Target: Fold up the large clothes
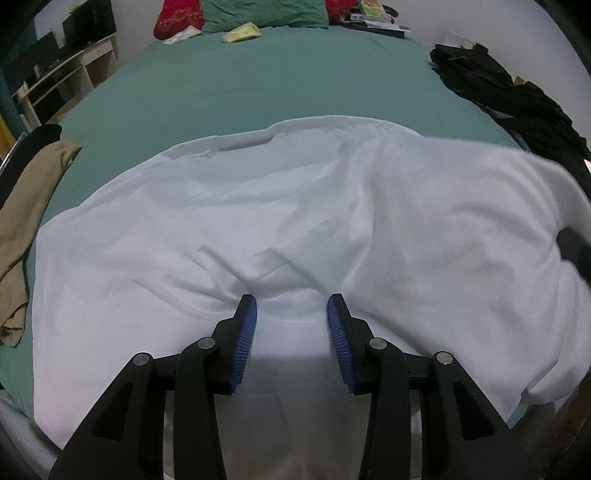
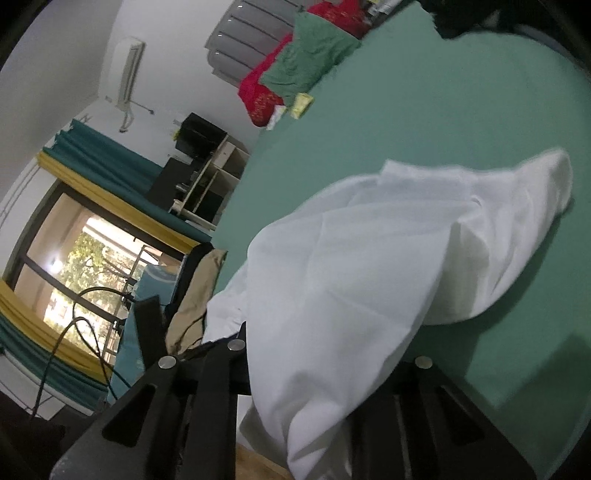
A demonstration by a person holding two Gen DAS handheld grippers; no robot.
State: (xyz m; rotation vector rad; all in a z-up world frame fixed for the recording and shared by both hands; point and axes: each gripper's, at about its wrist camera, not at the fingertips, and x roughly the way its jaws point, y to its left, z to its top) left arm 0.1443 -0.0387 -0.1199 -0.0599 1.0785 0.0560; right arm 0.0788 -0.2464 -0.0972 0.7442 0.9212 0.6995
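A beige garment (image 1: 22, 229) lies at the bed's left edge and dark clothing (image 1: 509, 96) at its right, both beside the white garment (image 1: 295, 229) spread on the green sheet (image 1: 258, 85). Pillows (image 1: 266, 13) sit at the head; a shelf unit (image 1: 66, 77) stands by the wall. The left gripper (image 1: 291, 312) rests on the cloth, jaws apart. Only the right wrist view shows a window (image 2: 74, 266); there the right gripper (image 2: 314, 369) is clamped on a raised white fold, which hides its fingertips.

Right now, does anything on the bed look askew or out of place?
The white garment lies rumpled, one side lifted and bunched in the right gripper. Dark clothes and a tan garment straggle over the bed's edges.
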